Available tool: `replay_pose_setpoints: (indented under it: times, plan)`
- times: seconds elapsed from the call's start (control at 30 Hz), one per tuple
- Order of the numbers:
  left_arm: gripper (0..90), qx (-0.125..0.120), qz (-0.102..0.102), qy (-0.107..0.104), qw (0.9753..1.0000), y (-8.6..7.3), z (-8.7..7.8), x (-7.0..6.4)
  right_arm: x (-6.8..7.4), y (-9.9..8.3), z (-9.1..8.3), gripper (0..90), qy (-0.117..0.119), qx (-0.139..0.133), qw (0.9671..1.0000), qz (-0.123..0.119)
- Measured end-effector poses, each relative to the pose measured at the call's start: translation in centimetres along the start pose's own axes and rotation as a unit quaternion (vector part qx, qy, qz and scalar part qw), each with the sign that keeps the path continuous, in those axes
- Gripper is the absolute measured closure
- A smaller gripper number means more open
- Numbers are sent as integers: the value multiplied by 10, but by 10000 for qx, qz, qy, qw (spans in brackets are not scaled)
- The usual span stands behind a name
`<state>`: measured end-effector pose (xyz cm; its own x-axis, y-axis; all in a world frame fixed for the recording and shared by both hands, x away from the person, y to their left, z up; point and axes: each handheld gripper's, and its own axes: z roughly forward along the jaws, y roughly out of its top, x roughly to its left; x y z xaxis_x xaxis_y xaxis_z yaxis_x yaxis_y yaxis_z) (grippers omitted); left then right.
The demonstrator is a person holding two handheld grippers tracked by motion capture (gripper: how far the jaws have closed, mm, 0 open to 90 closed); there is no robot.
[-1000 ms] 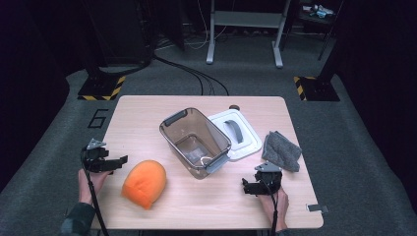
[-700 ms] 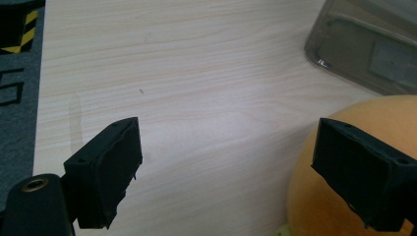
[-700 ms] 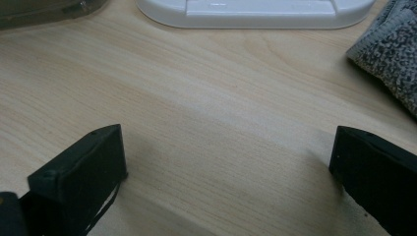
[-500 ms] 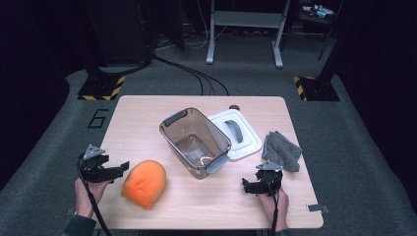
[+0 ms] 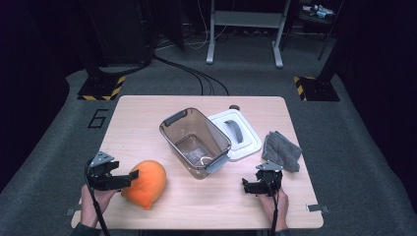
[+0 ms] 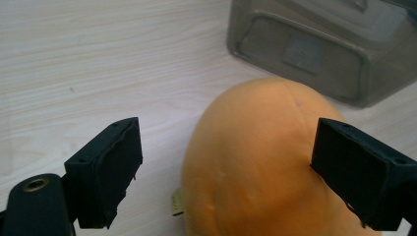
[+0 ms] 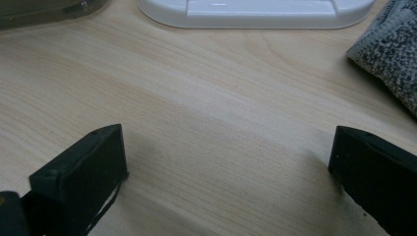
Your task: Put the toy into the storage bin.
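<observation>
My left tool (image 5: pixel 129 177) is open wide, and the soft orange thing (image 5: pixel 145 183) lies right in front of it on the counter (image 5: pixel 147 118), already part way in between the two black pads. In the left gripper view the orange thing (image 6: pixel 265 162) sits more to one side: one pad (image 6: pixel 361 179) is just about on it, and the other pad (image 6: pixel 105 172) has bare wood in front of it. So I think I should slide the tool a bit that way first, so the fat middle of the orange thing sits even between both pads. Then I push in a little more and close slowly. It looks squishy, so I guess it will give when I squeeze, and a small pinch at the edge could slip off. I want a big bite of it. The clear brown bin (image 5: pixel 195 142) stands just past the orange thing, close to it, and I think that is where it should go, so I must lift high to get over the rim. My right tool (image 5: pixel 258 186) is open wide too and holds nothing. It hovers low over bare wood, with the white lid (image 7: pixel 255 12) ahead of it and the grey cloth (image 7: pixel 388 49) ahead and off to one side. I keep it there, out of the way.
</observation>
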<state>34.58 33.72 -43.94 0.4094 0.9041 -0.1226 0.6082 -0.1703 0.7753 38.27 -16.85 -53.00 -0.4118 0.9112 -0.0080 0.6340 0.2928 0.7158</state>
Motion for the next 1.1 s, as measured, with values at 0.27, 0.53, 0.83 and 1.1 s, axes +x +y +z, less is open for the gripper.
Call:
replay_pose_setpoints:
  times: [0.27,0.53,0.83,1.1]
  plan:
    - [119,194,197,-274,9992,-5,6,-24,0,0,0,3,-22,-4,10000,-10]
    - [170,442,438,-172,9979,-8,20,-36,0,0,0,3,-17,-4,10000,-19]
    - [426,509,660,-20,9965,-14,30,-42,0,0,0,3,-18,-4,10000,-21]
    - [592,405,785,-63,9961,-16,27,-37,1,0,0,3,-14,-24,10000,50]
